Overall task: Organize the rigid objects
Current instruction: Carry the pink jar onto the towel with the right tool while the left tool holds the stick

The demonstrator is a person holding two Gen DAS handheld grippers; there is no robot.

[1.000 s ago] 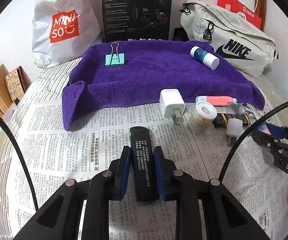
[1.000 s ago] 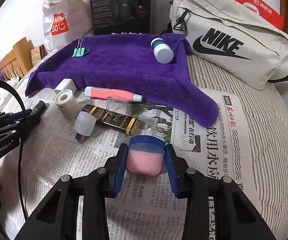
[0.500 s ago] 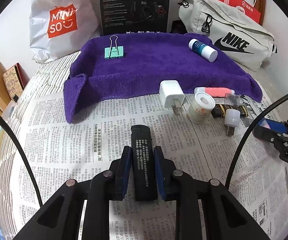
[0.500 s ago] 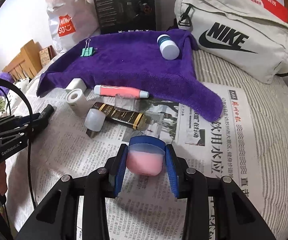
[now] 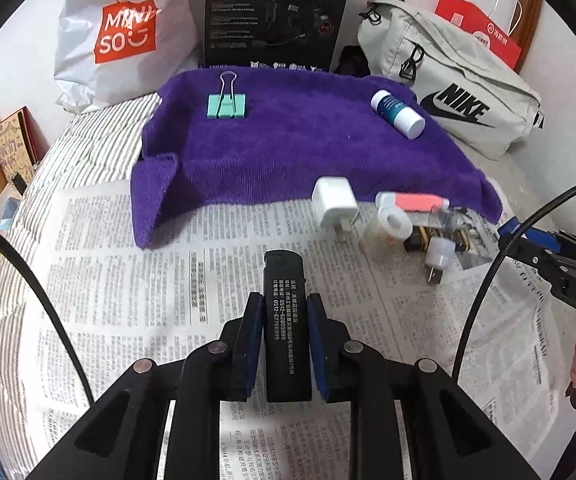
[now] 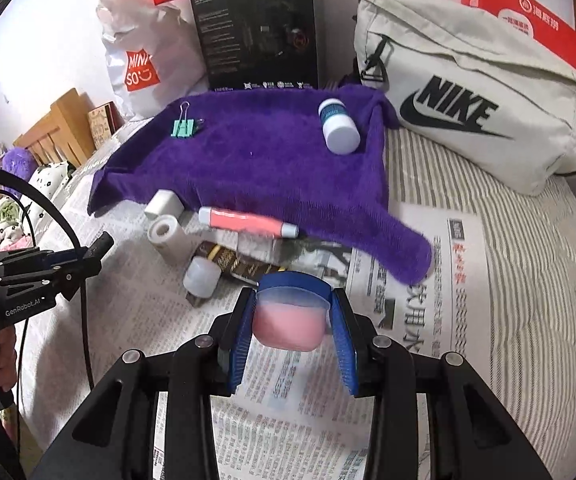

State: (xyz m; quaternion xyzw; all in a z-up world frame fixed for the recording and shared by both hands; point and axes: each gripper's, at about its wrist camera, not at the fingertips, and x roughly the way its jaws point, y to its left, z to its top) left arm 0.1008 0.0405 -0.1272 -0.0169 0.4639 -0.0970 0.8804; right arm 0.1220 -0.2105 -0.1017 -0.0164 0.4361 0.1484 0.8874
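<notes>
So in the left wrist view, the left gripper [image 5: 283, 344] has its fingers squeezed nearly all the way in on a black lighter [image 5: 285, 320], gripped along its long sides so it sticks out straight ahead over the newspaper [image 5: 127, 300] on the bed. Up ahead the purple towel [image 5: 288, 152] looks like the drop-off zone, since a teal binder clip [image 5: 227, 105] and a small white bottle [image 5: 398, 114] already sit on it well apart. A white charger plug [image 5: 334, 202] and a tape roll [image 5: 392, 226] wait just off its near edge. Over in the right wrist view, the right gripper [image 6: 292, 320] has its fingers a bit wider, clamped on a pink jar with a blue lid [image 6: 290, 312], held clear of the paper. A pink tube [image 6: 247, 220] lies along the towel's edge, probably still unsorted.
</notes>
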